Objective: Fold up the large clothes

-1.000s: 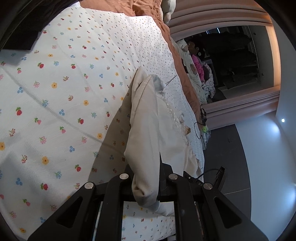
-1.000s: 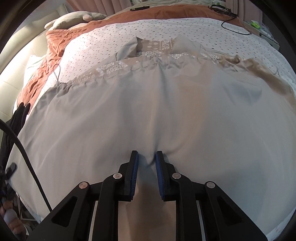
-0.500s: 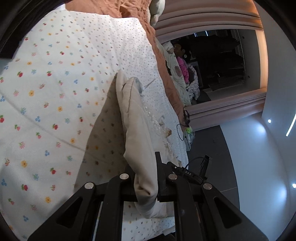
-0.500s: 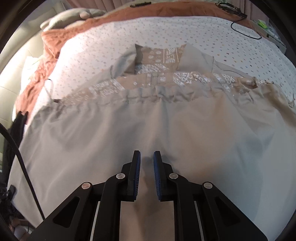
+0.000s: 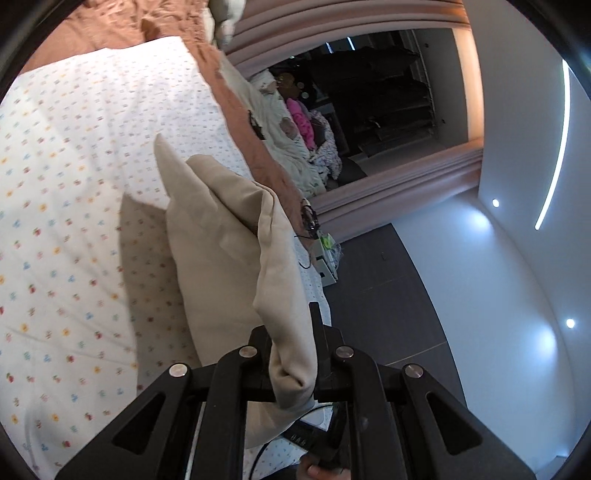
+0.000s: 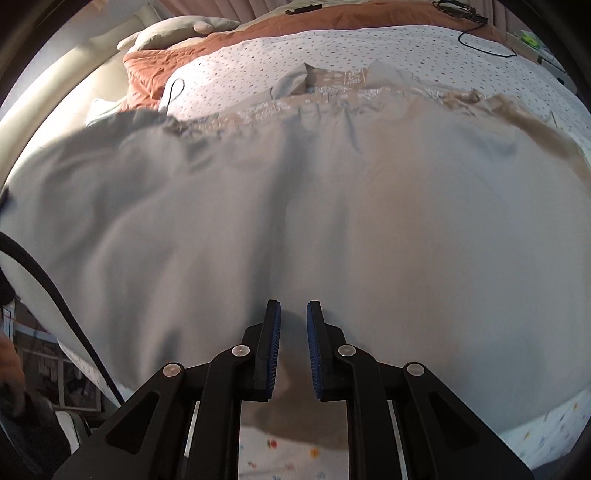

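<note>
A large beige garment (image 6: 332, 206) with a patterned gathered band lies spread over the flowered bed sheet (image 6: 332, 48). My right gripper (image 6: 293, 332) is shut on the garment's near hem, a fold of cloth between its blue pads (image 6: 274, 343). In the left wrist view my left gripper (image 5: 291, 354) is shut on an edge of the same beige garment (image 5: 221, 236) and holds it lifted off the flowered sheet (image 5: 66, 192), the cloth hanging in a thick fold that hides the fingertips.
A rust-brown blanket (image 6: 155, 66) and a pillow (image 6: 173, 33) lie at the bed's head. Black cables (image 6: 484, 40) run across the far side. In the left wrist view, a pile of clothes (image 5: 306, 129) sits beyond the bed by a dark opening, with dark floor (image 5: 388, 288) alongside.
My left gripper has lifted and swung the garment edge higher off the sheet. The cloth in front of my right gripper has billowed and shifted, blurred with motion.
</note>
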{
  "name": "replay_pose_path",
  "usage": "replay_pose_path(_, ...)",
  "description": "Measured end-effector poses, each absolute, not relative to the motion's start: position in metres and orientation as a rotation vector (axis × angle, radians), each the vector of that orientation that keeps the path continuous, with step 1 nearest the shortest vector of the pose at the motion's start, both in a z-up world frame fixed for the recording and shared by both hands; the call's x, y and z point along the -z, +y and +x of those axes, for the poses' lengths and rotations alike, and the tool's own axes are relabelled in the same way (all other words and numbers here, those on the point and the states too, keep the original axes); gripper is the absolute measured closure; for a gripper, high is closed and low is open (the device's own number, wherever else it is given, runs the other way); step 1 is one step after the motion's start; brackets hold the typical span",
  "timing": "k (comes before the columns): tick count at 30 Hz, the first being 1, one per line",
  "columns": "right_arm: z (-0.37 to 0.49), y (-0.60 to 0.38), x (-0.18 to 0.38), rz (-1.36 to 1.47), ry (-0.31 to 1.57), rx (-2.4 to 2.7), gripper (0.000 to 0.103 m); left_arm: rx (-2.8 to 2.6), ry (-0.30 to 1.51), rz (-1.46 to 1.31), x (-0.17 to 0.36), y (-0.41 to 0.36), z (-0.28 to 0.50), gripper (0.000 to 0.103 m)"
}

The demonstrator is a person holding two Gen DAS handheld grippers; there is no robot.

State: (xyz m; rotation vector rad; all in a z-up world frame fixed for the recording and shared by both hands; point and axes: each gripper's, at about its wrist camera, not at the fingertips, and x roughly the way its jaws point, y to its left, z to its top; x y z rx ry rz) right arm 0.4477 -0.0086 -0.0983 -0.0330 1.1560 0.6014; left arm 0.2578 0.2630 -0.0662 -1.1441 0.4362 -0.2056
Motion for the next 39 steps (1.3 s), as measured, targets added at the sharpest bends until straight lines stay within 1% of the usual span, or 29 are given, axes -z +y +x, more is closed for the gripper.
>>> replay_pose_path(4, 0.432, -0.027, 0.096, 0.010, 1.122, -0.564, 0.092, 0.240, 0.436, -1.102, 0.043, 0.249, 0.277, 0.091)
replay_pose_path(10, 0.428, -0.047, 0.116, 0.121, 1.172, -0.609, 0.092, 0.297, 0.481, -1.015, 0.014, 0.210, 0.313, 0.091)
replay_pose_path(12, 0.432, -0.049, 0.118, 0.114, 1.185, -0.639, 0.092, 0.315, 0.497, -0.990, 0.006, 0.196, 0.325, 0.091)
replay_pose_path(18, 0.439, -0.080, 0.107, 0.217, 1.214, -0.747, 0.091, 0.379, 0.534, -0.910, -0.025, 0.155, 0.361, 0.091)
replay_pose_path(24, 0.446, -0.142, 0.083, 0.322, 1.150, -0.718, 0.090, 0.432, 0.591, -0.850, -0.043, 0.110, 0.400, 0.091)
replay_pose_path(25, 0.443, -0.156, 0.077, 0.338, 1.135, -0.709, 0.088, 0.441, 0.604, -0.843, -0.043, 0.102, 0.408, 0.091)
replay_pose_path(26, 0.444, -0.168, 0.073, 0.355, 1.120, -0.699, 0.082, 0.450, 0.617, -0.837, -0.044, 0.093, 0.414, 0.091)
replay_pose_path(27, 0.441, -0.182, 0.069, 0.373, 1.105, -0.687, 0.071, 0.460, 0.634, -0.835, -0.043, 0.086, 0.425, 0.091)
replay_pose_path(28, 0.440, -0.197, 0.064, 0.393, 1.087, -0.666, 0.064, 0.468, 0.654, -0.837, -0.040, 0.077, 0.434, 0.091)
replay_pose_path(29, 0.440, -0.210, 0.061, 0.402, 1.074, -0.646, 0.051, 0.473, 0.672, -0.836, -0.039, 0.071, 0.442, 0.091)
replay_pose_path(30, 0.439, -0.222, 0.059, 0.409, 1.062, -0.623, 0.045, 0.478, 0.689, -0.832, -0.037, 0.063, 0.451, 0.091)
replay_pose_path(35, 0.436, -0.294, 0.062, 0.495, 1.036, -0.502, 0.045, 0.524, 0.785, -0.810, -0.019, 0.017, 0.492, 0.091)
replay_pose_path(39, 0.425, -0.328, 0.067, 0.542, 1.023, -0.433, 0.045, 0.565, 0.867, -0.768, -0.004, -0.029, 0.513, 0.091)
